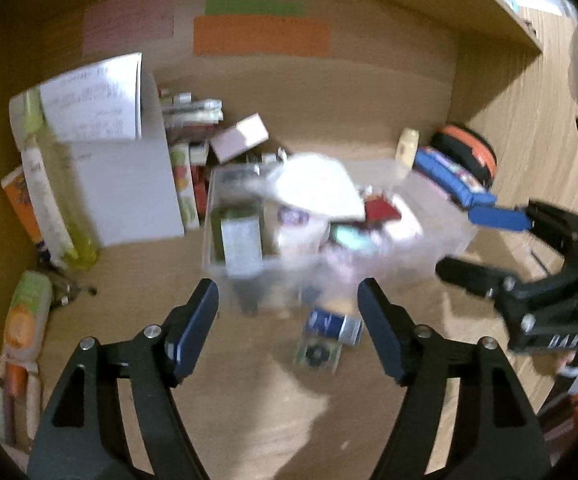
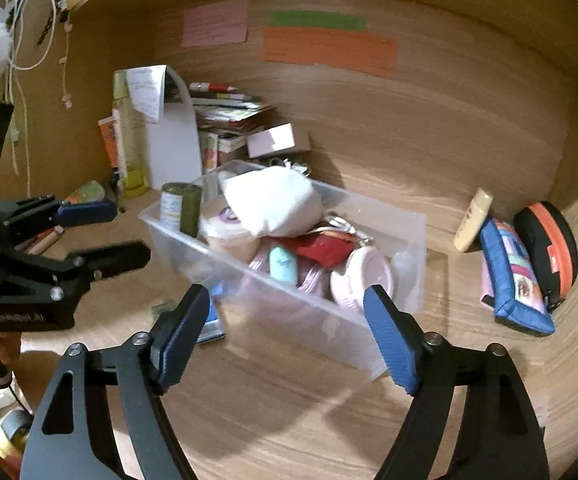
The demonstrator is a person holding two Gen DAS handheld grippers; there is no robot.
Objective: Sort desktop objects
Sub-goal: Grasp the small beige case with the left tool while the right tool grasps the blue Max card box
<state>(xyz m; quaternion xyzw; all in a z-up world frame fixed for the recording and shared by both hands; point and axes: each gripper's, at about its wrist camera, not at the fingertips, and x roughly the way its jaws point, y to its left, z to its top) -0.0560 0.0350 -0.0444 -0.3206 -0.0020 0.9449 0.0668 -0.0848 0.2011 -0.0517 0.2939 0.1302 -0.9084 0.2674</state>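
Observation:
A clear plastic bin stands mid-desk, holding a white pouch, a tape roll, a green can, a teal tube, a red item and a pink lidded jar. The bin also shows in the left wrist view. My left gripper is open and empty just before the bin's near wall. My right gripper is open and empty, close above the bin's near edge. A small blue box and a green card lie on the desk between the left fingers.
A blue patterned pencil case, an orange-and-black zip case and a cream bottle lie at the right. Books, a white box, papers and a yellow-green bottle crowd the back left. Snack packets lie at the left.

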